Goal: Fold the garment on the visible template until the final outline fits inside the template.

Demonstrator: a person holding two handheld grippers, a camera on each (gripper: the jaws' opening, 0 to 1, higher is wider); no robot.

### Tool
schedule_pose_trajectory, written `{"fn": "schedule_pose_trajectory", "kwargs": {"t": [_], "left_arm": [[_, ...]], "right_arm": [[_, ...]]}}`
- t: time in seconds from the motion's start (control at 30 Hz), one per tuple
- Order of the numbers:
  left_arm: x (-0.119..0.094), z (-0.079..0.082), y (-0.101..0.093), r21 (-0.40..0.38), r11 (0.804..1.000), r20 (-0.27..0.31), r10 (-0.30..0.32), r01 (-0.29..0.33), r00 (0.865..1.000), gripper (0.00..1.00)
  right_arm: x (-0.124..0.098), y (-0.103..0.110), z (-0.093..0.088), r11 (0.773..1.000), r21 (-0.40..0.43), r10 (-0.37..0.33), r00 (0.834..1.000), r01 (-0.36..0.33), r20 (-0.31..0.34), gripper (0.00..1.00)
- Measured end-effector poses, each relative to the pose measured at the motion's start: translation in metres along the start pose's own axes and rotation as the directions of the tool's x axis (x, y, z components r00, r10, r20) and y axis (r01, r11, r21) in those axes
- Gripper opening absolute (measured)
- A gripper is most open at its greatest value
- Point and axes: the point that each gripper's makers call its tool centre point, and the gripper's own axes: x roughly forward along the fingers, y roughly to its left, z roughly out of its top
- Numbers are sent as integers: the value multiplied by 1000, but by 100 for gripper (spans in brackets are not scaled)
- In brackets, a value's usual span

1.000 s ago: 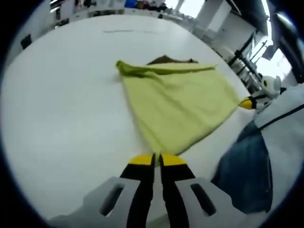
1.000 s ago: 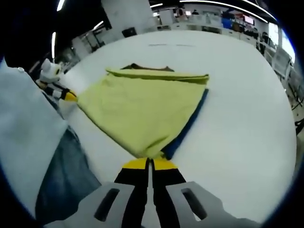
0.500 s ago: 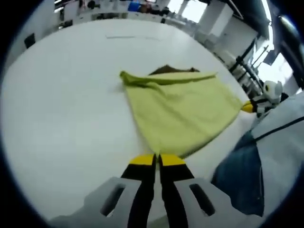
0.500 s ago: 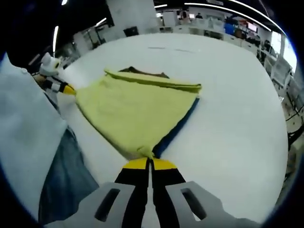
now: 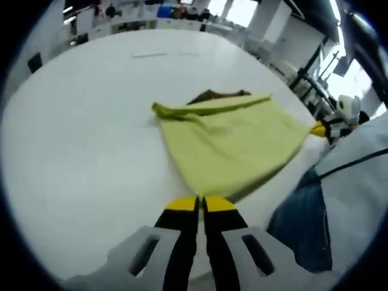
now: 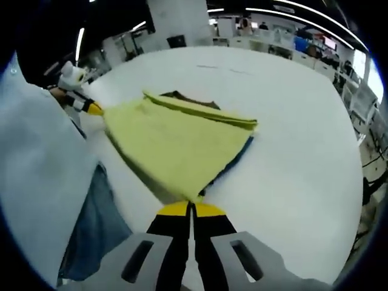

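A yellow-green garment [image 5: 233,142] lies spread on the white table [image 5: 79,121], with a brown part [image 5: 212,95] showing at its far edge. My left gripper [image 5: 200,203] is shut on one near corner of it. In the right gripper view the same garment [image 6: 176,142] covers a dark blue template [image 6: 233,163], of which a thin strip shows along the right side. My right gripper [image 6: 191,208] is shut on the other near corner. Each view also catches the other gripper's yellow tip at the garment's side: the right gripper [image 5: 317,128] and the left gripper [image 6: 92,108].
The person's white sleeve and blue jeans [image 5: 303,224] stand close at the table's near edge, seen again as jeans [image 6: 91,236] in the right gripper view. Bare white tabletop [image 6: 303,151] surrounds the garment. Desks and equipment stand far behind the table.
Both grippers stay shut on the near corners. The near edge has come up and drawn toward the far side, and less of the blue template shows in the right gripper view.
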Motion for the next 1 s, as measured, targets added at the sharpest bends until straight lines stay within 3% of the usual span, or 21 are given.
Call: {"fn": "schedule_pose_trajectory", "kwargs": {"t": [0.1, 0.6, 1.0], "left_arm": [[5, -15, 0, 2, 1000, -58, 6, -6, 998, 0], [9, -39, -6, 0, 1000, -153, -14, 15, 988, 0], [13, -60, -12, 43, 998, -265, -29, 41, 964, 0]], "right_arm": [[4, 2, -10, 1000, -5, 2, 1000, -3, -28, 2], [11, 9, -36, 1000, -2, 5, 992, -6, -124, 2], [13, 15, -55, 999, -17, 28, 981, -32, -191, 1]]}}
